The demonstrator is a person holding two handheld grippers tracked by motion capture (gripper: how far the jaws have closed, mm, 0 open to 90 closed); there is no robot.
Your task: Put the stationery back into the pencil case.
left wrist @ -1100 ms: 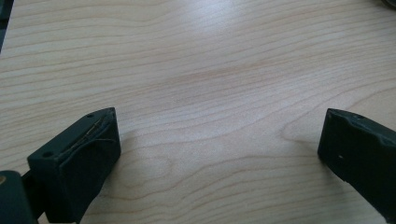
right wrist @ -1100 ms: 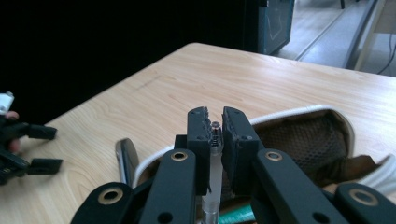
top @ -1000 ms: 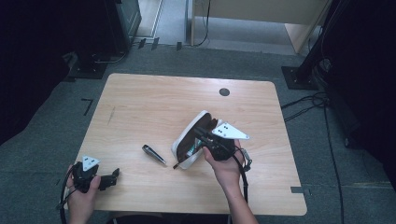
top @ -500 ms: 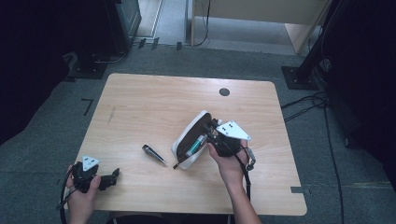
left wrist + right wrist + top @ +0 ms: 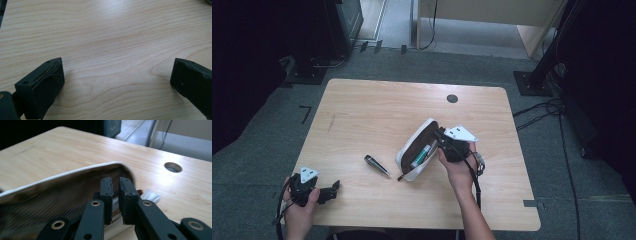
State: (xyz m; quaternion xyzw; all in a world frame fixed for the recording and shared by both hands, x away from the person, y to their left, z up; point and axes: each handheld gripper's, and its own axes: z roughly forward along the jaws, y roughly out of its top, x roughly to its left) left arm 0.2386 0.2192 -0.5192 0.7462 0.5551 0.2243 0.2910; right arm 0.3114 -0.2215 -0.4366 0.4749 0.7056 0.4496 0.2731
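Observation:
A white pouch (image 5: 418,142) with a brown lining (image 5: 62,192) lies open in the middle of the wooden table (image 5: 362,115). A green pen (image 5: 420,155) lies inside it. My right gripper (image 5: 441,137) is at the pouch's right edge. In the right gripper view its jaws (image 5: 115,182) are pressed on the pouch's near rim, with a white strip caught between them. A black pen (image 5: 377,165) lies on the table left of the pouch. My left gripper (image 5: 332,190) rests at the front left, open (image 5: 117,72) over bare wood with nothing between its jaws.
A round cable hole (image 5: 452,98) sits near the table's far edge, also seen in the right gripper view (image 5: 173,167). A dark thin tip (image 5: 401,177) pokes out of the pouch's near end. Black stands and cables are on the floor around the table.
The pouch's mouth has spread wider and the green pen inside has come into sight. My right gripper has shifted slightly away from me. The left gripper has not moved.

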